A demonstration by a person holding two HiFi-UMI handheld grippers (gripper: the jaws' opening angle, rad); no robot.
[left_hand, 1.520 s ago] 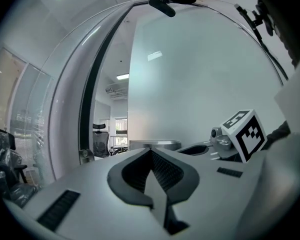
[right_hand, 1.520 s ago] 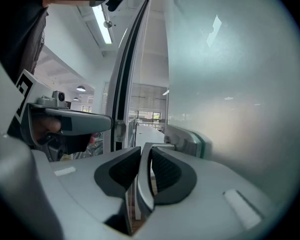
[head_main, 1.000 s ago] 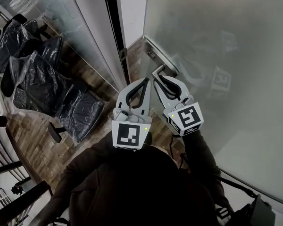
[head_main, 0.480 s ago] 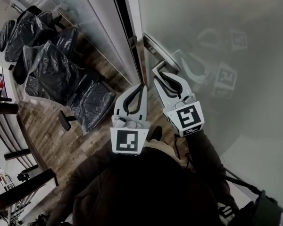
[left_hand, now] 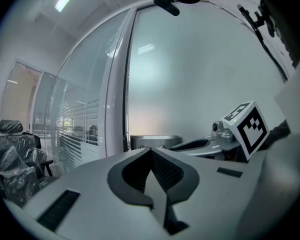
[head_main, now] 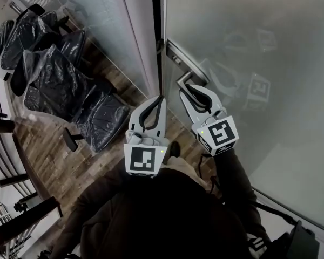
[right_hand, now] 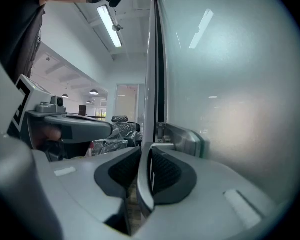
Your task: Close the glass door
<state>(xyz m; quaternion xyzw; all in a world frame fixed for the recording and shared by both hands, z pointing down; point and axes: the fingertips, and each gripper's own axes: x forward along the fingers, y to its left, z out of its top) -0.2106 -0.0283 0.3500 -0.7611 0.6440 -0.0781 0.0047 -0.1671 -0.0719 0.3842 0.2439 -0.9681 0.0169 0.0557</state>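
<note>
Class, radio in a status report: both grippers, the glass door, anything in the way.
Right gripper shut on door handle. Left gripper shut, empty. Glass door nearly at frame. Nothing seen blocking it.

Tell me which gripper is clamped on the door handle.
The right gripper: its jaws pinch the door handle. The left gripper is shut on nothing, beside it.
</note>
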